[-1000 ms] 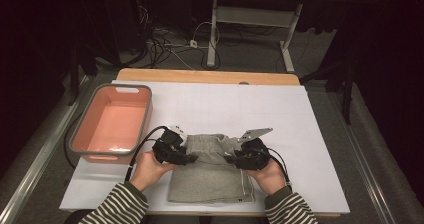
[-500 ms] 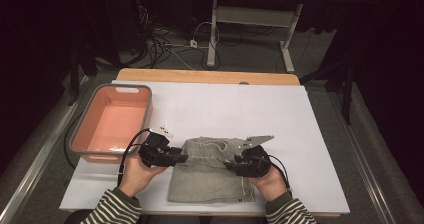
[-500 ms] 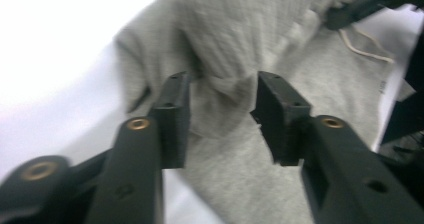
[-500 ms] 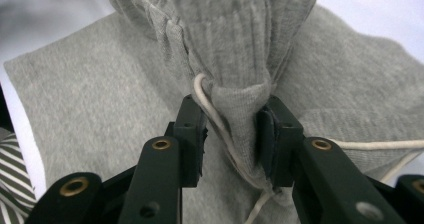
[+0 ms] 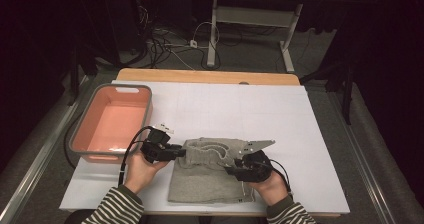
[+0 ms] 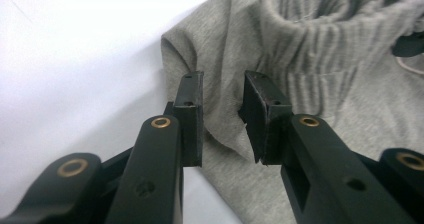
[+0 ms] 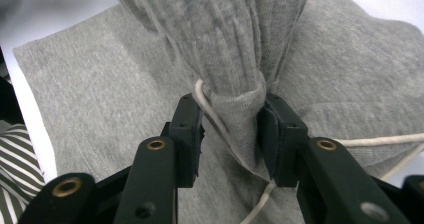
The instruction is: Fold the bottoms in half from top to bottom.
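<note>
A grey knit garment (image 5: 210,181) lies on the white table top (image 5: 225,109), its ribbed waistband (image 5: 210,151) bunched up between my two grippers. My left gripper (image 5: 181,151) is at the garment's left edge. In the left gripper view its jaws (image 6: 223,91) have just been closing and stand apart over a fold of grey cloth (image 6: 320,59), not pinching it. My right gripper (image 5: 231,168) is at the waistband's right end. Its jaws (image 7: 232,114) have just been opening, but the gathered waistband (image 7: 235,44) and a white drawstring (image 7: 375,141) still sit squeezed between the pads.
A salmon-coloured tub (image 5: 112,124) with a grey rim stands at the table's left side, close to my left hand. Striped sleeves (image 5: 115,211) come in from the near edge. Cables and a desk frame (image 5: 250,39) lie on the floor beyond the table.
The left gripper has shifted slightly left to the garment's edge, its jaws narrower. The right gripper has drawn a little toward the person. The waistband is more bunched.
</note>
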`<state>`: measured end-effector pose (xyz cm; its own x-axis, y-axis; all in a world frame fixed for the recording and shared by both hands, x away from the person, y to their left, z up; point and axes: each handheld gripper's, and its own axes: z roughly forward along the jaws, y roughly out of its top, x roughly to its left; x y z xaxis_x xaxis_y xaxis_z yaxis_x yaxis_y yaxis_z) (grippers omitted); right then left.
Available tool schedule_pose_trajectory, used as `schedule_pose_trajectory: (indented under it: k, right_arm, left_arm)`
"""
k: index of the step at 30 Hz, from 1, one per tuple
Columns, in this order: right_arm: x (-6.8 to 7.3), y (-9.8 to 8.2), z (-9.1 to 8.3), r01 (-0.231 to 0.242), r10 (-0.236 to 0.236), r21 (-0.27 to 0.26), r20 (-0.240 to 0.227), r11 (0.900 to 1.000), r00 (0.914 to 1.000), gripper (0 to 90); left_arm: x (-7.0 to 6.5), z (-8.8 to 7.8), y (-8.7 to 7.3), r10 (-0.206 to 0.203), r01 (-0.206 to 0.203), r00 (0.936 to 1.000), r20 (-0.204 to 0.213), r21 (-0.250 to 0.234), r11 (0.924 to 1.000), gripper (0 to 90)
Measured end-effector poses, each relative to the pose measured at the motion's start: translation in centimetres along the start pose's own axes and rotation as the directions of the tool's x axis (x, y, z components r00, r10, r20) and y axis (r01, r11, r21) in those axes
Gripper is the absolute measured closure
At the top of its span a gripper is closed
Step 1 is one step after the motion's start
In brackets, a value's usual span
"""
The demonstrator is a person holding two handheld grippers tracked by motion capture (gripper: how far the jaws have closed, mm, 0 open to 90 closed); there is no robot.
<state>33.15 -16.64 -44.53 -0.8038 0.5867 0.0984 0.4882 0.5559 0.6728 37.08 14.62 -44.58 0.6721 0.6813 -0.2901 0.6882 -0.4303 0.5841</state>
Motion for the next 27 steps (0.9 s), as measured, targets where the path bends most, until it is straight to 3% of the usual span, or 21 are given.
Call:
schedule_pose_trajectory:
  k: [18, 27]
  right_arm:
    - [0.5, -0.6, -0.3, -0.011, 0.011, -0.009, -0.023, 1.0, 0.9997, 50.9]
    - [0.4, -0.9, -1.8, -0.044, 0.042, -0.047, -0.039, 0.998, 0.9983, 47.5]
  left_arm:
    - [-0.9, 0.6, -0.2, 0.022, -0.023, 0.9994, 0.027, 0.018, 0.9996, 59.9]
    - [-0.9, 0.6, -0.5, 0.028, -0.028, 0.9994, 0.023, 0.017, 0.9995, 59.0]
